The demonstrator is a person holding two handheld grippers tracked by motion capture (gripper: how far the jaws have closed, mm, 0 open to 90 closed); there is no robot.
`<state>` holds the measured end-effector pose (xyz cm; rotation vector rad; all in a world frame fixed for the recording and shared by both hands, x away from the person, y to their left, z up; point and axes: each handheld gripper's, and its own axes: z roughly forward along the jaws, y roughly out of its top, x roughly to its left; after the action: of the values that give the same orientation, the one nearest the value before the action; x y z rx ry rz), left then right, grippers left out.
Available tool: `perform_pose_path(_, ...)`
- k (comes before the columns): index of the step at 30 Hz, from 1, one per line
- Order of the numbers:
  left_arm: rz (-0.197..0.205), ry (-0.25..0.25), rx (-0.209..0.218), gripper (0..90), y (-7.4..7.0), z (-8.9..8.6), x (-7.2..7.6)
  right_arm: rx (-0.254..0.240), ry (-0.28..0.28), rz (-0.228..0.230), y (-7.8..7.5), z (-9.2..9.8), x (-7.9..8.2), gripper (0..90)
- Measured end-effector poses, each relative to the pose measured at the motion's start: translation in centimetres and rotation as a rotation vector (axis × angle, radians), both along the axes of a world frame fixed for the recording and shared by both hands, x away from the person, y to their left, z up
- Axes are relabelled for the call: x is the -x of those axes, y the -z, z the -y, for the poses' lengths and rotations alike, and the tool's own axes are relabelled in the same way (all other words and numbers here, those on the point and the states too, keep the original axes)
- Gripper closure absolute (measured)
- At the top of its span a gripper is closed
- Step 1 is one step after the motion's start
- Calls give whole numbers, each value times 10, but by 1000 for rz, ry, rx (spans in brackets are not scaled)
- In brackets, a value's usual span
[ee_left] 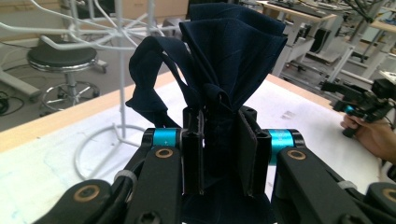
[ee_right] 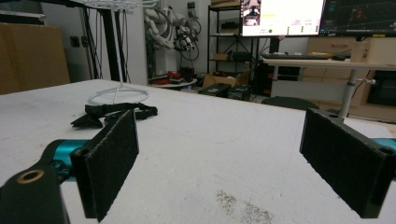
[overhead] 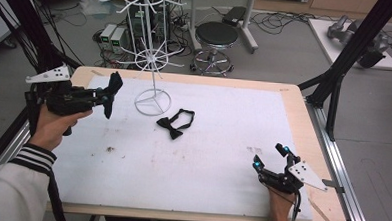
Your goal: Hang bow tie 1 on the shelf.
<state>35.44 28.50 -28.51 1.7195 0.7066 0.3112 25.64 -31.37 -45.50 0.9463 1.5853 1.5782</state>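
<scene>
Left tool (overhead: 106, 95) pinching a dark blue bow tie (ee_left: 219, 56) above the surface (overhead: 192, 155), white rack (overhead: 152, 38) standing just beyond and nearest this hand. Right tool (overhead: 271, 158) resting spread, black bow tie (overhead: 176, 123) lying between.

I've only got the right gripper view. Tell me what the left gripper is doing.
Observer: The left gripper is shut on a dark blue bow tie, held up off the table at its left edge.
Operator: Tell me where the white rack stands from there.
Observer: The white rack stands on the table just right of that gripper in the high view, apart from the held tie.
Operator: Give me the state of its hooks.
Observer: The arms of the rack that show in the high view are bare. The black bow tie lies flat near its ring base.
</scene>
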Motion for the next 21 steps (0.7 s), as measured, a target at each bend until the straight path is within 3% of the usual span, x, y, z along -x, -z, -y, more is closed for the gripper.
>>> perform_pose_path(18,42,-122,-4,735,-12,-7,-24,-1,2,-1,0,0,0,111)
perform_pose_path(21,43,-142,18,735,-11,-10,-29,-2,1,-1,0,0,0,111)
